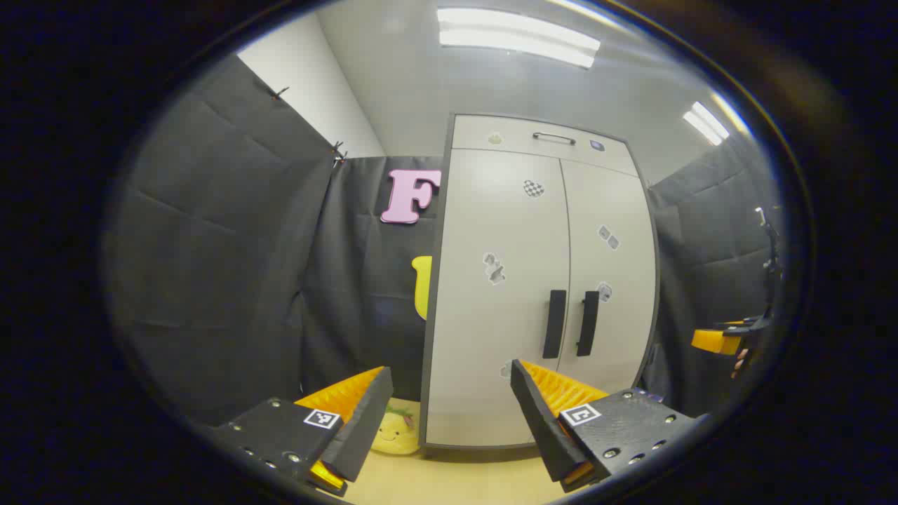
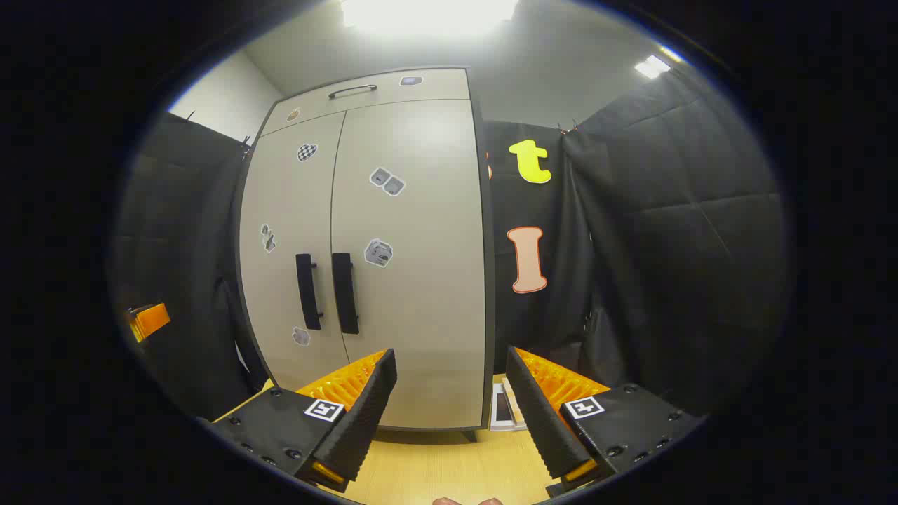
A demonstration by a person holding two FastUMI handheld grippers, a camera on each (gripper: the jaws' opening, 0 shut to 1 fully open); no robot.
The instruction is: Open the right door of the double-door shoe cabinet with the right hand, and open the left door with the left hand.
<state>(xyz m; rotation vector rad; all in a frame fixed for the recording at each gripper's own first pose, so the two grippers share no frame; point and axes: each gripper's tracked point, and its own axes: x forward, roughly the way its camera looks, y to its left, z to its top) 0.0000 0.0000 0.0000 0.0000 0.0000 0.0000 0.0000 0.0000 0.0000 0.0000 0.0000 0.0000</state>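
Observation:
A tall pale double-door shoe cabinet (image 1: 491,337) stands ahead with both doors closed. Its two dark vertical handles sit side by side at the centre seam: the left door handle (image 1: 554,324) and the right door handle (image 1: 588,323). In the right gripper view the same cabinet (image 2: 421,280) shows its left door handle (image 2: 307,292) and right door handle (image 2: 344,293). My left gripper (image 1: 449,382) is open, some way back from the left door, holding nothing. My right gripper (image 2: 449,368) is open too, aimed at the cabinet's lower right, well short of the handles. The right gripper (image 1: 722,339) also shows far right in the left gripper view.
A drawer with a handle (image 1: 553,137) tops the cabinet. A yellow plush toy (image 1: 395,429) lies on the wooden floor (image 1: 456,480) at the cabinet's left foot. Flat white items (image 2: 506,410) lie on the floor at its right. Black cloth walls close in on both sides.

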